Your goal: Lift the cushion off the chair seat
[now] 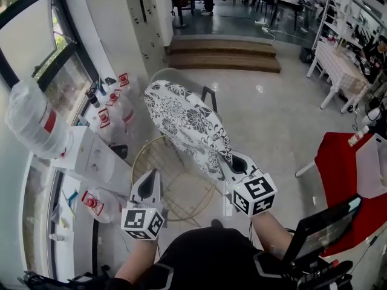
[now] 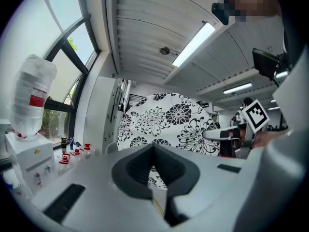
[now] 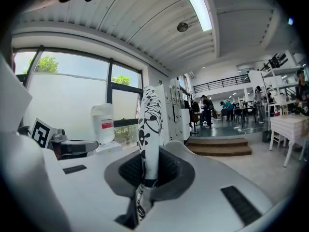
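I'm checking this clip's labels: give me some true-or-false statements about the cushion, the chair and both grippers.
1. The right gripper is clamped on the cushion's edge. True.
2. The cushion lies flat on the chair seat. False: it is held up at a tilt, not flat on the wire seat.
3. The left gripper grips the cushion too. False: its jaws are together on nothing, apart from the cushion.
4. The cushion has a black-and-white flower print. True.
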Demonstrator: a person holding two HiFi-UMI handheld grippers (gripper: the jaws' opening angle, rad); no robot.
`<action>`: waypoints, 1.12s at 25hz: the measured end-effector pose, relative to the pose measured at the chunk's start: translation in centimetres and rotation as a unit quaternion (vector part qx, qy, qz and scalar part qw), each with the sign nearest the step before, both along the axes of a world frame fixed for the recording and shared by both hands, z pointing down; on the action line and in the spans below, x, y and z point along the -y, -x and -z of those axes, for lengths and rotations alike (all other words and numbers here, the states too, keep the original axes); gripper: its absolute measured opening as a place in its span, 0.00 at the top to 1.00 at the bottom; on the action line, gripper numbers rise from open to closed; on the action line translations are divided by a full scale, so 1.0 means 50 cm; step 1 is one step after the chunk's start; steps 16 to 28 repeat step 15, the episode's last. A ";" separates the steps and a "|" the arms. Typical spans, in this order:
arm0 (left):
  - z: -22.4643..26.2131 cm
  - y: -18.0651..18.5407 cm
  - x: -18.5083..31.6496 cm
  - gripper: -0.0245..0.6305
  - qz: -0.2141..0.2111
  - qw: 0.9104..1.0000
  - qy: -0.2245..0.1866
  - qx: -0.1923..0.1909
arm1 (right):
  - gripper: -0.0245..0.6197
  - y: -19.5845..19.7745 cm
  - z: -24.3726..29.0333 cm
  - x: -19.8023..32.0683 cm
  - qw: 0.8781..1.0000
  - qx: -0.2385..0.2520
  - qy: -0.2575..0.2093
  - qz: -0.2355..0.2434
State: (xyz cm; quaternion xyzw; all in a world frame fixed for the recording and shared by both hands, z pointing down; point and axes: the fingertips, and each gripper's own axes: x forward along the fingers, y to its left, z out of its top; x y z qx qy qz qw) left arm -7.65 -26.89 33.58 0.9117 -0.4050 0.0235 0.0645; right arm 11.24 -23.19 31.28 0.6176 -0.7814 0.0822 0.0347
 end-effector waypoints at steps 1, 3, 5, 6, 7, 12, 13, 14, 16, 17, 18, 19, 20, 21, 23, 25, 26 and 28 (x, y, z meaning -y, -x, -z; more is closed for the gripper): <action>0.001 -0.002 0.000 0.95 -0.002 1.000 0.000 -0.001 | 0.93 -0.001 0.000 0.000 1.000 -0.001 0.000 0.000; 0.004 -0.001 0.002 0.95 -0.004 1.000 -0.001 -0.001 | 0.93 0.003 -0.001 0.004 1.000 -0.004 0.001 -0.001; 0.007 -0.001 0.003 0.95 -0.006 1.000 -0.001 -0.001 | 0.93 0.004 0.000 0.005 1.000 -0.004 0.003 -0.002; 0.009 -0.004 0.002 0.95 -0.008 1.000 0.000 -0.001 | 0.93 0.002 0.001 0.004 1.000 -0.003 0.005 -0.004; 0.010 -0.006 0.001 0.95 -0.010 1.000 0.002 -0.002 | 0.93 0.000 0.003 0.002 1.000 -0.002 0.005 -0.007; 0.010 -0.006 -0.009 0.95 -0.011 1.000 0.004 -0.005 | 0.93 -0.006 0.003 -0.006 1.000 0.003 0.004 -0.014; 0.009 -0.005 -0.010 0.95 -0.009 1.000 0.004 -0.005 | 0.93 -0.007 0.003 -0.007 1.000 0.003 0.005 -0.014; 0.008 -0.004 -0.011 0.95 -0.008 1.000 0.005 -0.005 | 0.93 -0.008 0.003 -0.009 1.000 0.003 0.005 -0.014; 0.007 -0.003 -0.012 0.95 -0.007 1.000 0.005 -0.006 | 0.93 -0.009 0.003 -0.010 1.000 0.003 0.006 -0.015; 0.007 -0.003 -0.012 0.95 -0.007 1.000 0.005 -0.006 | 0.93 -0.009 0.003 -0.010 1.000 0.003 0.006 -0.015; 0.007 -0.003 -0.012 0.95 -0.007 1.000 0.005 -0.006 | 0.93 -0.009 0.003 -0.010 1.000 0.003 0.006 -0.015; 0.007 -0.003 -0.012 0.95 -0.007 1.000 0.005 -0.006 | 0.93 -0.009 0.003 -0.010 1.000 0.003 0.006 -0.015; 0.007 -0.003 -0.012 0.95 -0.007 1.000 0.005 -0.006 | 0.93 -0.009 0.003 -0.010 1.000 0.003 0.006 -0.015; 0.007 -0.003 -0.012 0.95 -0.007 1.000 0.005 -0.006 | 0.93 -0.009 0.003 -0.010 1.000 0.003 0.006 -0.015; 0.007 -0.003 -0.012 0.95 -0.007 1.000 0.005 -0.006 | 0.93 -0.009 0.003 -0.010 1.000 0.003 0.006 -0.015; 0.007 -0.003 -0.012 0.95 -0.007 1.000 0.005 -0.006 | 0.93 -0.009 0.003 -0.010 1.000 0.003 0.006 -0.015; 0.007 -0.003 -0.012 0.95 -0.007 1.000 0.005 -0.006 | 0.93 -0.009 0.003 -0.010 1.000 0.003 0.006 -0.015; 0.007 -0.003 -0.012 0.95 -0.007 1.000 0.005 -0.006 | 0.93 -0.009 0.003 -0.010 1.000 0.003 0.006 -0.015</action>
